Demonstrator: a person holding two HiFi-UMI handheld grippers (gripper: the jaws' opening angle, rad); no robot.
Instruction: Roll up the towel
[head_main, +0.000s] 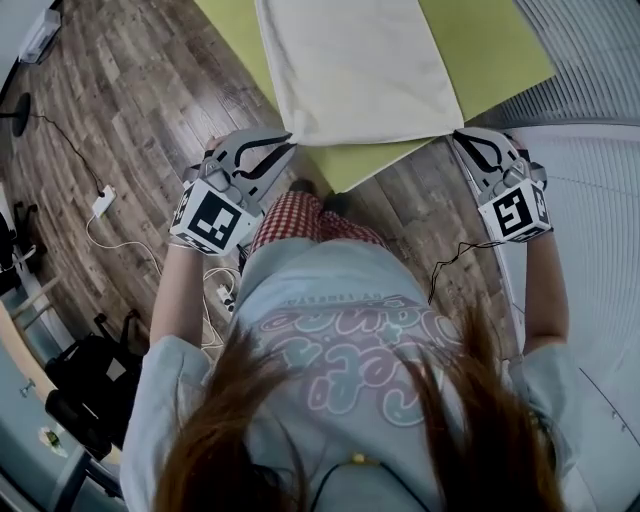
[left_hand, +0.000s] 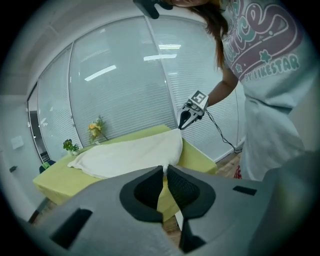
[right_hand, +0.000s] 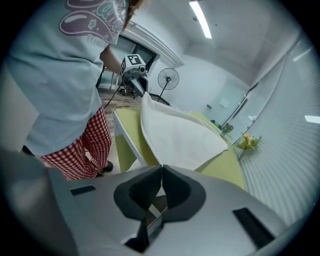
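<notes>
A cream towel (head_main: 350, 70) lies spread on a yellow-green table (head_main: 490, 45). In the head view my left gripper (head_main: 283, 145) is at the towel's near left corner and my right gripper (head_main: 462, 140) at its near right corner, both by the table's near edge. In the left gripper view the left gripper (left_hand: 164, 169) has its jaws together with the towel (left_hand: 130, 155) edge at the tips. The right gripper (right_hand: 161, 167) looks the same in its own view, closed at the towel (right_hand: 180, 135) corner. Each view shows the other gripper pinching a lifted corner.
The person stands against the table's near edge. Wooden floor (head_main: 150, 90) lies to the left, with a power strip (head_main: 103, 203), cables and a dark chair (head_main: 85, 385). Window blinds (head_main: 590, 180) run along the right. Flowers (left_hand: 96, 129) and a small plant (left_hand: 70, 146) stand at the table's far end.
</notes>
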